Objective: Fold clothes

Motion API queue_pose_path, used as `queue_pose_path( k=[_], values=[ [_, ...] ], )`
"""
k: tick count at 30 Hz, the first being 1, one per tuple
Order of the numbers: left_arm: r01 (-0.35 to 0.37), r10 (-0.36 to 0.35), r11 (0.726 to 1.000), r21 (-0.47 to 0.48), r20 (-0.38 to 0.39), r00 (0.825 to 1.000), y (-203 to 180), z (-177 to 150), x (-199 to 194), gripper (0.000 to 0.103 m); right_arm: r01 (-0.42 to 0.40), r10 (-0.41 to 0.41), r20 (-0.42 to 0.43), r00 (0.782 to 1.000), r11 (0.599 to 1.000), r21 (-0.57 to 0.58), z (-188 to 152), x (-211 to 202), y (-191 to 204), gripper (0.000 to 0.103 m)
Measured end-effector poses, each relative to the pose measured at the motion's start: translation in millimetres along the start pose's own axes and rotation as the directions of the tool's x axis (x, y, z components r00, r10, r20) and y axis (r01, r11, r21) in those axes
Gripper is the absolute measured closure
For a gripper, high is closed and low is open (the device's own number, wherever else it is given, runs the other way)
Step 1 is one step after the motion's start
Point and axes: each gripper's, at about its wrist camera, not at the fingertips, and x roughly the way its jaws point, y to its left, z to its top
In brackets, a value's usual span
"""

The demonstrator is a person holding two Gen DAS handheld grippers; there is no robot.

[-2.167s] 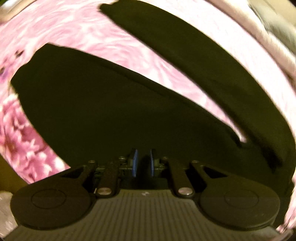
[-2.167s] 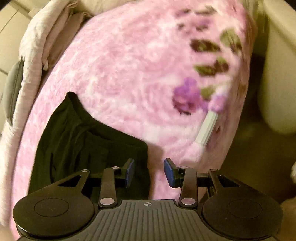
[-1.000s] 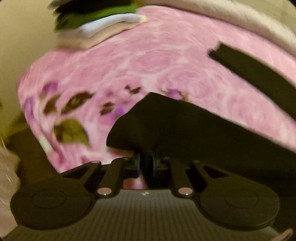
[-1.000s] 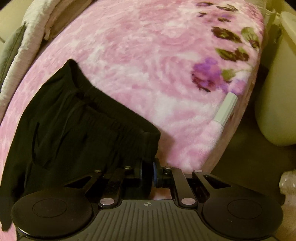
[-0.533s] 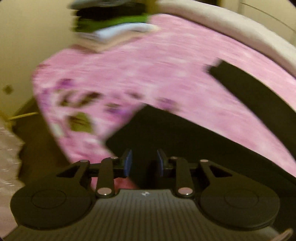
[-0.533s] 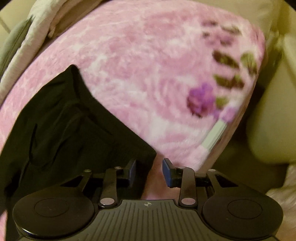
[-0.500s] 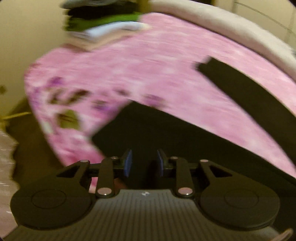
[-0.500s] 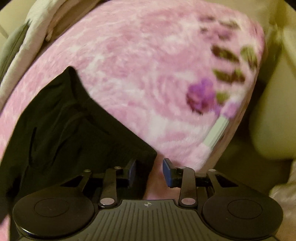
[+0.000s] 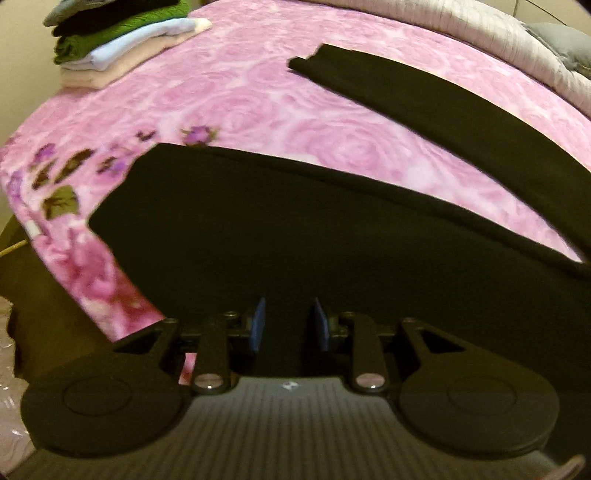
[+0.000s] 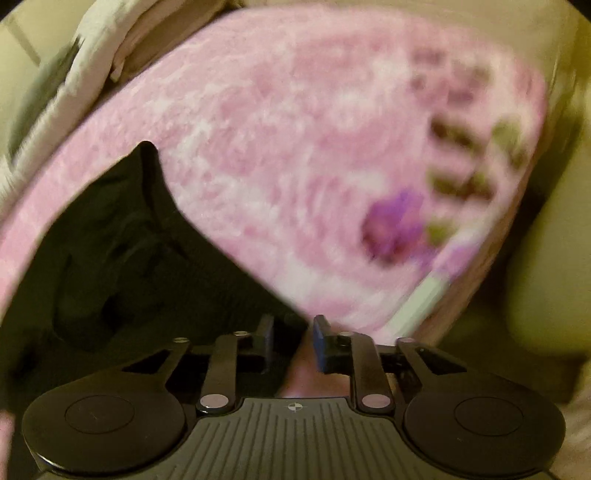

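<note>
A pair of black trousers [image 9: 295, 236] lies flat on a pink floral blanket [image 9: 258, 96]. One leg spreads in front of my left gripper [image 9: 287, 325]; the other leg [image 9: 424, 99] runs off to the far right. My left gripper is open and empty, its fingers just above the near leg. In the right wrist view the waistband end of the trousers [image 10: 140, 258] lies at lower left. My right gripper [image 10: 291, 338] is open and empty at the waistband's near corner.
A stack of folded clothes [image 9: 118, 40] stands at the blanket's far left corner. A rolled beige quilt [image 9: 461, 33] runs along the far side. The blanket's edge [image 10: 436, 288] drops off to the right, with a pale bin [image 10: 546, 258] beyond it.
Both grippers were shut on the trousers a second ago and have let go. The trousers now rest flat on the blanket. Both grippers have drawn back slightly.
</note>
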Motion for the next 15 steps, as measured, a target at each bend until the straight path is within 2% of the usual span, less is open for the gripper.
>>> queue_pose_path(
  k=[1,2,3,5,6,8,11,15],
  values=[
    [0.002,-0.001,1.0,-0.002,0.012,1.0,1,0,-4,0.079,0.048,-0.045,0.067,0.997,0.998,-0.049,0,-14,7,0.079],
    [0.003,-0.003,1.0,-0.004,0.024,1.0,3,0,-8,0.079,0.063,-0.051,0.13,0.99,0.994,-0.092,-1,-27,14,0.079],
    [0.003,-0.003,1.0,0.013,0.019,1.0,1,-1,-9,0.079,0.028,-0.01,0.147,0.989,0.992,-0.124,-2,-32,20,0.078],
    [-0.014,0.015,0.997,0.07,-0.016,1.0,-8,-7,-2,0.078,-0.082,0.097,0.075,0.992,0.979,-0.186,-7,-27,33,0.077],
    [-0.031,0.033,0.995,0.092,-0.018,0.999,-13,-12,0,0.078,-0.103,0.113,0.029,0.993,0.968,-0.228,-12,-19,41,0.077],
    [-0.063,0.067,0.99,0.129,-0.026,0.997,-21,-19,1,0.078,-0.086,0.072,-0.055,0.996,0.942,-0.324,-25,1,54,0.077],
    [-0.067,0.079,0.987,0.143,-0.084,0.993,-27,-19,-13,0.078,-0.049,-0.015,-0.158,0.987,0.919,-0.391,-41,15,57,0.077],
    [-0.061,0.08,0.978,0.198,-0.09,0.993,-42,-22,-64,0.078,-0.101,0.018,-0.208,0.978,0.915,-0.391,-37,-18,55,0.077]
  ],
)
